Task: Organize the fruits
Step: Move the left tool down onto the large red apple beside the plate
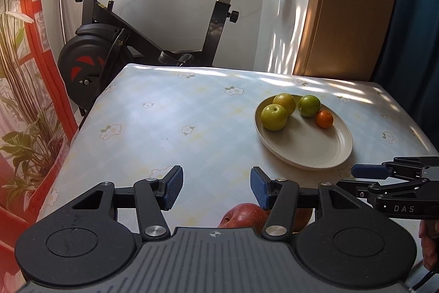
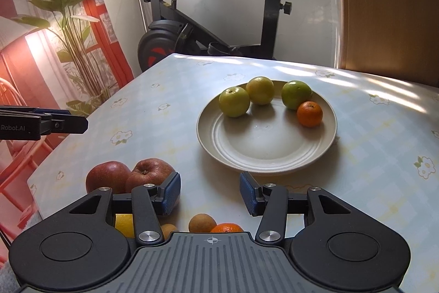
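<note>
A cream plate (image 2: 266,147) on the floral tablecloth holds two green apples (image 2: 234,101), a yellow-green citrus (image 2: 260,89) and a small orange (image 2: 309,114); the plate also shows in the left wrist view (image 1: 310,147). Two red apples (image 2: 129,173) lie on the table near my right gripper's left finger. A brown fruit (image 2: 201,223), an orange (image 2: 227,228) and a yellow fruit (image 2: 124,224) lie under my right gripper (image 2: 210,194), which is open and empty. My left gripper (image 1: 216,187) is open and empty above a red apple (image 1: 242,216).
An exercise bike (image 1: 153,26) stands behind the table's far edge. A red curtain and a leafy plant (image 2: 65,26) are at the left. A wooden panel (image 1: 351,4) is at the back right. The right gripper shows at the left wrist view's right edge (image 1: 397,183).
</note>
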Action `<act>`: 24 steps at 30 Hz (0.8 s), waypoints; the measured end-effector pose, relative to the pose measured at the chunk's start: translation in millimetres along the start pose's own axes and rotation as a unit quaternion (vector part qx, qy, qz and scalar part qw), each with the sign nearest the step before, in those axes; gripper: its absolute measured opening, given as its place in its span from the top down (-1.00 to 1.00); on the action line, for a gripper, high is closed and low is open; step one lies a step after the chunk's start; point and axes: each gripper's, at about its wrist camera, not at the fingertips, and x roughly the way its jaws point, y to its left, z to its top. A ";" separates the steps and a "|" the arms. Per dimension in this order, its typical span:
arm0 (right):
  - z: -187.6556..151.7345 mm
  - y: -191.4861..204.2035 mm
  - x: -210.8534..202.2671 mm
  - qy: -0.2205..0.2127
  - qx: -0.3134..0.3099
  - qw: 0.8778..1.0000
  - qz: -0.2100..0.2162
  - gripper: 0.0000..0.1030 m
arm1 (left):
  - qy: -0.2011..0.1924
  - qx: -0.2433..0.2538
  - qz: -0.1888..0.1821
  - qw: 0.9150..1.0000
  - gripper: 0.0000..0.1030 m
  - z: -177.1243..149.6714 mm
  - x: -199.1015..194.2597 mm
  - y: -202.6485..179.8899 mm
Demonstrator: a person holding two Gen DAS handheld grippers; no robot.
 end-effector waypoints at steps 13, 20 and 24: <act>12.5 37.4 29.8 0.029 -0.057 0.997 0.049 -0.14 | 0.009 -0.042 0.001 0.999 -0.11 -5.5 7.4 20.6; 9.9 49.7 46.9 0.060 -0.074 0.994 0.061 -0.14 | 0.011 -0.045 -0.006 0.999 -0.11 -6.1 9.6 22.1; 9.2 46.8 53.6 0.070 -0.065 0.993 0.064 -0.14 | 0.014 -0.048 -0.009 0.999 -0.11 -6.8 11.1 22.9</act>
